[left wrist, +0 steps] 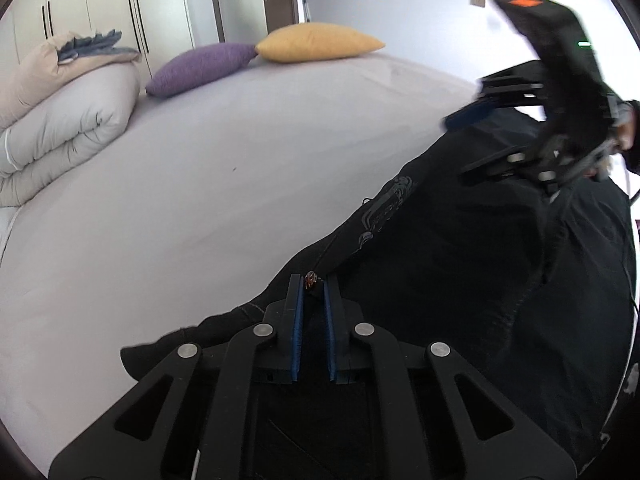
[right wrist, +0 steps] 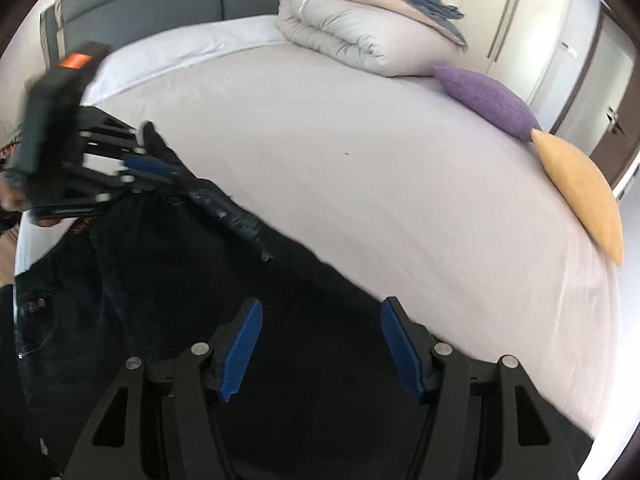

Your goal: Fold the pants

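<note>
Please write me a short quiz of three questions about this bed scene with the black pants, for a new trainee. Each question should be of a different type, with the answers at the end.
1. True or false: the left gripper is shut on the black pants.
2. Which cushion lies next to the folded duvet? A) purple cushion B) yellow cushion C) a red cushion
3. Fill in: the jaws of the right gripper stand ____ above the pants.

Key: 1 true; 2 A; 3 open.
</note>
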A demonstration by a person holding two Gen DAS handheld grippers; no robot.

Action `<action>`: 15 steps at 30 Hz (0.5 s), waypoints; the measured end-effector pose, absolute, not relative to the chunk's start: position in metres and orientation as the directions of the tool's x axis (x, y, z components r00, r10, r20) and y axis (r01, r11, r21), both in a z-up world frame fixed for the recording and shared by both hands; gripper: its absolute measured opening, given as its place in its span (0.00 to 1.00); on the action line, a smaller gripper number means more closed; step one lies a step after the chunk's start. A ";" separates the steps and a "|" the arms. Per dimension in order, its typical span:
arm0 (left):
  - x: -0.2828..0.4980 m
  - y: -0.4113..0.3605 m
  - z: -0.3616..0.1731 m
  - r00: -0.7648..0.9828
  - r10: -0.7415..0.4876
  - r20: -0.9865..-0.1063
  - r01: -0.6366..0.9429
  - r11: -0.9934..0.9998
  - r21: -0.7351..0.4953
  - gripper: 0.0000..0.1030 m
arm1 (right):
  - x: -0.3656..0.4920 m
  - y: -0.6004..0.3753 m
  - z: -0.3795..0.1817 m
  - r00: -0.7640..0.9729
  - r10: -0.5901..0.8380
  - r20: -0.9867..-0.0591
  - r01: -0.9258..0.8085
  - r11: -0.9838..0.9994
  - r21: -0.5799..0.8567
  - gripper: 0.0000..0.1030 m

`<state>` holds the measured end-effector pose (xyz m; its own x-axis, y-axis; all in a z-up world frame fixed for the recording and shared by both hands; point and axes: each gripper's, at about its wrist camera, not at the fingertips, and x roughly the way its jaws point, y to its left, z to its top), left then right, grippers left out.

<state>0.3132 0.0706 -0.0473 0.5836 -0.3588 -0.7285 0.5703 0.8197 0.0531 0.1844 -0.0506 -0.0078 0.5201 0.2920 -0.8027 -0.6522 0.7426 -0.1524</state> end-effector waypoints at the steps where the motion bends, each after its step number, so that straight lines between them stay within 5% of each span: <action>1: 0.310 0.069 -0.046 0.587 -0.359 -0.726 0.571 0.819 0.057 0.08 | 0.189 -0.044 -0.010 0.517 0.282 -0.808 -0.660 0.733 -0.167 0.63; 6: 0.297 0.064 -0.041 0.590 -0.357 -0.724 0.567 0.822 0.058 0.08 | 0.206 -0.024 -0.020 0.487 0.256 -0.835 -0.693 0.695 -0.192 0.57; 15: 0.281 0.074 -0.039 0.590 -0.372 -0.716 0.563 0.826 0.035 0.08 | 0.218 -0.010 -0.025 0.436 0.278 -0.856 -0.704 0.698 -0.132 0.11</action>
<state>0.2806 0.0735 -0.0394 0.5902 -0.3720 -0.7165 0.5627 0.8259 0.0347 0.2182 -0.0098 -0.0253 0.4364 0.2777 -0.8558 -0.7038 0.6980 -0.1324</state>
